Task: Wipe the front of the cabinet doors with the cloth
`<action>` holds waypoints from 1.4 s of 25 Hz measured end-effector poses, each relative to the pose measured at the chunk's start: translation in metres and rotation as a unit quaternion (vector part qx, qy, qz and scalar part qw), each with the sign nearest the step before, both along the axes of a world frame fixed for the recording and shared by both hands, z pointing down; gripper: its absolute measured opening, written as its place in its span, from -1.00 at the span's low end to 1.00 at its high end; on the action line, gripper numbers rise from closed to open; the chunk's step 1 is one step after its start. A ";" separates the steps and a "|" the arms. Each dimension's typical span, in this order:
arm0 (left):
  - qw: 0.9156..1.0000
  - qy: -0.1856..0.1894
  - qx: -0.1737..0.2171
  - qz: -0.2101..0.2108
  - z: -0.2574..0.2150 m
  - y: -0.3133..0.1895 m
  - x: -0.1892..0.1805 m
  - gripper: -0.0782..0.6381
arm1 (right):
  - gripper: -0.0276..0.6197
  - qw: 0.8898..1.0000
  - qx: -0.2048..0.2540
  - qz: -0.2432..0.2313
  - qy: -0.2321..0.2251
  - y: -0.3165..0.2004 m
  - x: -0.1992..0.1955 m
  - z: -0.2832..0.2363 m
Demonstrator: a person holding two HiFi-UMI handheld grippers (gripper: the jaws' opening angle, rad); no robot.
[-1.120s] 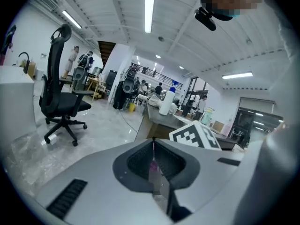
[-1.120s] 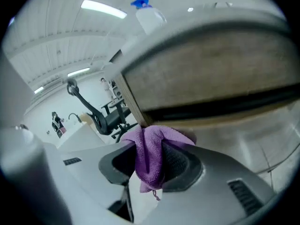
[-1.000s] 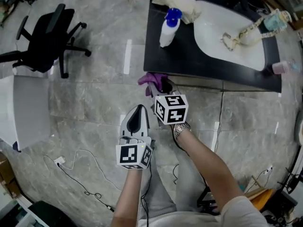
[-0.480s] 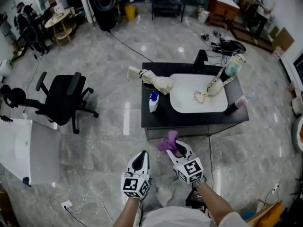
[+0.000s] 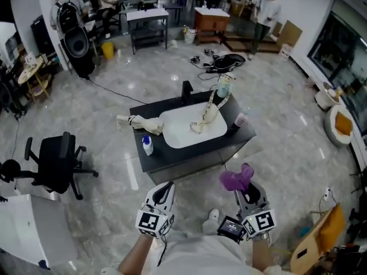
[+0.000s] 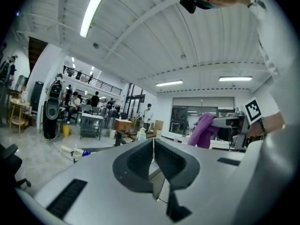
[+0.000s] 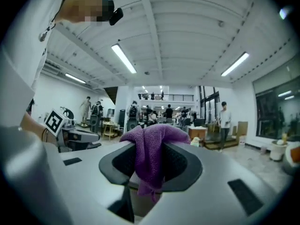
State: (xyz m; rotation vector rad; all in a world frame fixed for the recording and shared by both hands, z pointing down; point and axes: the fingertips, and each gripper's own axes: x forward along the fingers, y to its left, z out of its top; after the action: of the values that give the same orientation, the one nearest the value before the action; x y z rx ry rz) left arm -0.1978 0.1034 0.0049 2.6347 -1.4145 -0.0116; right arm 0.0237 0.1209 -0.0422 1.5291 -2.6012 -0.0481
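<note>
Marble floor (image 5: 103, 113) underfoot, and nearest us the left claw (image 5: 165, 188) is pressed shut on nothing, the right claw (image 5: 248, 189) pinches one purple cloth (image 5: 236, 178), both held apart from the single black sink counter (image 5: 172, 157) beyond.

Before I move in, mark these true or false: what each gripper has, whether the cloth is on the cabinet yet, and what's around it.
1. The right gripper holds the purple cloth. True.
2. The left gripper has its fingers open around a bottle. False: they are shut, with nothing between them.
3. The cloth is pressed on the cabinet. False: it is held up in the air, apart from it.
4. A blue-capped bottle stands on the cabinet top beside the sink. True.
5. The chair stands right of the cabinet in the head view. False: it is on the left.
</note>
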 end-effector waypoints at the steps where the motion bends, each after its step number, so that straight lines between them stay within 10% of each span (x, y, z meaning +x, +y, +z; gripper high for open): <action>1: 1.000 -0.001 0.012 0.003 -0.014 0.000 0.008 -0.73 | -0.50 1.000 0.013 0.010 0.012 0.006 0.015 -0.013; 9: 0.994 0.014 0.056 -0.096 -0.099 0.028 0.077 -0.73 | -0.50 0.992 0.098 -0.027 -0.072 0.007 0.141 -0.122; 16: 0.976 0.051 -0.004 -0.210 -0.070 0.055 0.154 -0.73 | -0.50 0.987 0.038 -0.120 -0.098 -0.018 0.221 -0.093; 24: 0.974 0.017 -0.028 -0.223 -0.055 0.111 0.194 -0.73 | -0.50 0.963 -0.014 -0.240 -0.123 0.020 0.162 -0.047; 35: 0.983 0.030 0.020 -0.180 -0.051 0.207 0.142 -0.73 | -0.50 0.963 -0.071 -0.234 -0.115 0.141 0.091 -0.021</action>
State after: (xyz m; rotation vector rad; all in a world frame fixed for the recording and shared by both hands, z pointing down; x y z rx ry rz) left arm -0.0556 0.3100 -0.0459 2.3466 -1.8651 -0.1610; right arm 0.1151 0.2615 -0.0634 0.8941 -3.0137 0.2839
